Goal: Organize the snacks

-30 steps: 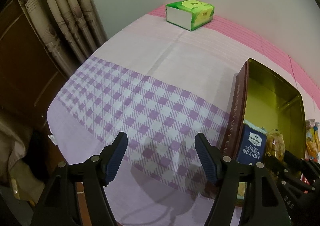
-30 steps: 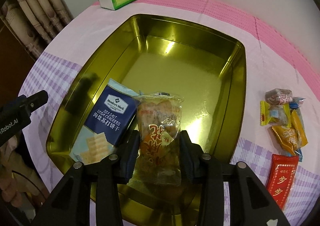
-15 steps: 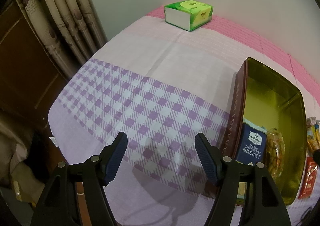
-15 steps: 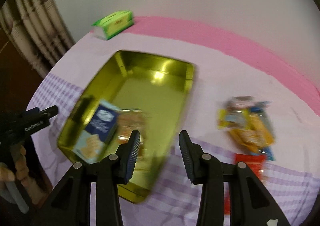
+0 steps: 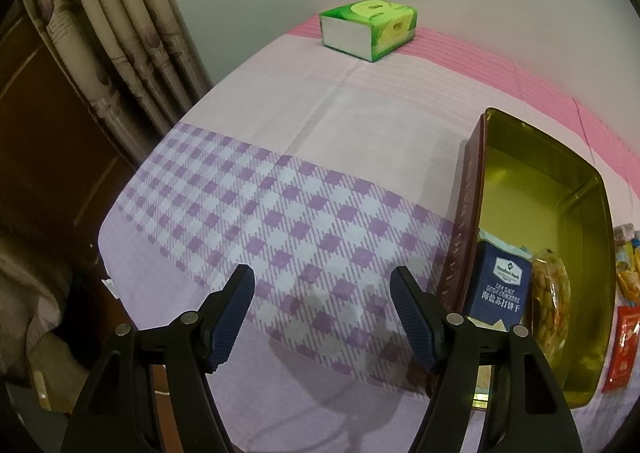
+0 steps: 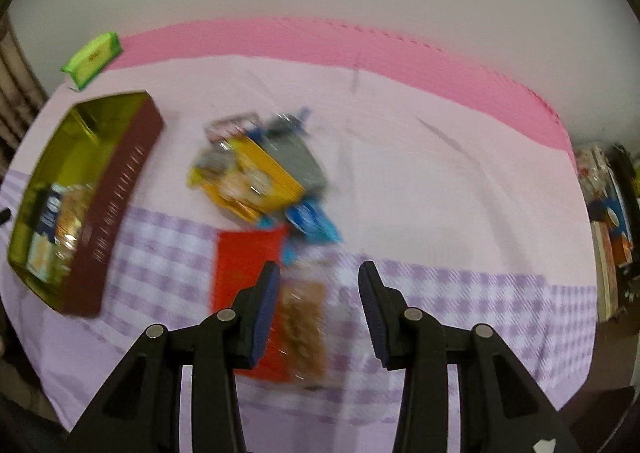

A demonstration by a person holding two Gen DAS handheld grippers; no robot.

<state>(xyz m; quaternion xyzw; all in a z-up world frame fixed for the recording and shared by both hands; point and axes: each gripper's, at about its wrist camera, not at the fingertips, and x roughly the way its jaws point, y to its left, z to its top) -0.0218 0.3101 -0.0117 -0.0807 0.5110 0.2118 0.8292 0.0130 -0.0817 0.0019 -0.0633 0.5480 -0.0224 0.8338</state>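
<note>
Your right tool, released and empty, alone sees the snack pile; your left tool, released, sees the cracker pack in the tin.

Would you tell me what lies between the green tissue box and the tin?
Nothing: in the left wrist view, only bare tablecloth runs from the tissue box to the tin.

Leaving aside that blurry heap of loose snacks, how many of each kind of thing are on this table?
Gold tin: 1
Snack packs inside it: 2 (blue cracker pack, clear bag)
Green tissue box: 1
Total: 4
</note>
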